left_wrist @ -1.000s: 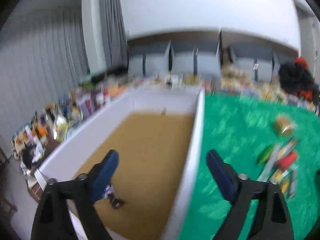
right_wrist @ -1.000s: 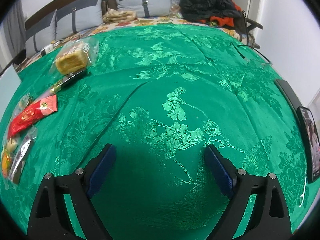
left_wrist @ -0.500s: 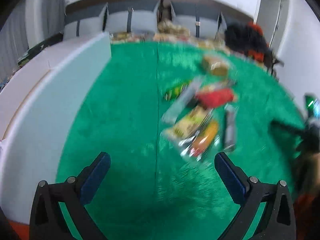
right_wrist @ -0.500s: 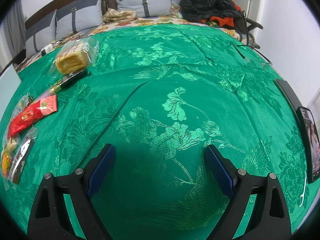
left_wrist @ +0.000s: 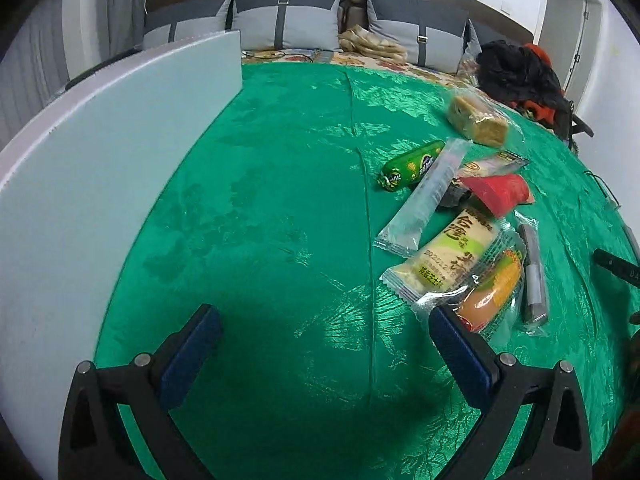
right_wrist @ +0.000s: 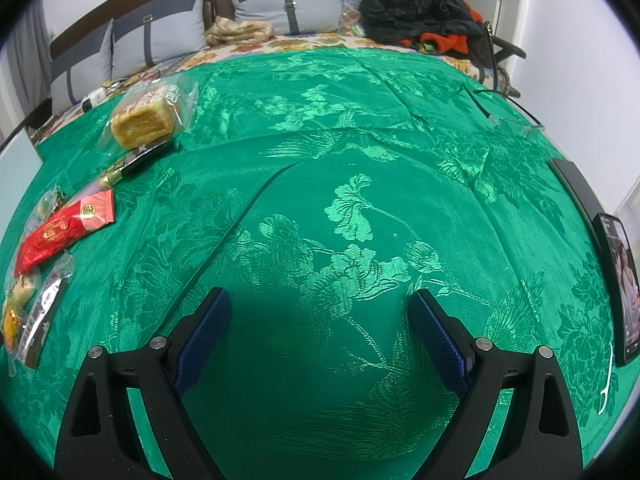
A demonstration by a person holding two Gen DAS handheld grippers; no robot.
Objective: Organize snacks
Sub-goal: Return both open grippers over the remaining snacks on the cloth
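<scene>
Several wrapped snacks lie in a pile on the green cloth (left_wrist: pixel 280 200): a green sausage (left_wrist: pixel 412 165), a long clear packet (left_wrist: pixel 424 196), a red packet (left_wrist: pixel 498 192), a cream and green packet (left_wrist: pixel 448 256), an orange snack (left_wrist: pixel 490 292), a grey stick (left_wrist: pixel 534 276) and a wrapped cake (left_wrist: pixel 476 120). My left gripper (left_wrist: pixel 324 320) hangs open over bare cloth, its right finger beside the orange snack. My right gripper (right_wrist: pixel 320 304) stands open above empty cloth. Its view has the cake (right_wrist: pixel 144 118) and red packet (right_wrist: pixel 64 230) at the left.
A white box wall (left_wrist: pixel 100 168) stands along the left of the left wrist view. Grey pillows (left_wrist: pixel 288 24) and a black and red clothes heap (right_wrist: pixel 416 4) lie at the back. A phone (right_wrist: pixel 618 284) and a dark slab (right_wrist: pixel 576 188) rest at the cloth's right edge.
The left gripper swung right and down, from over the white box's brown inside to above the green cloth beside the snack pile. The right gripper kept still.
</scene>
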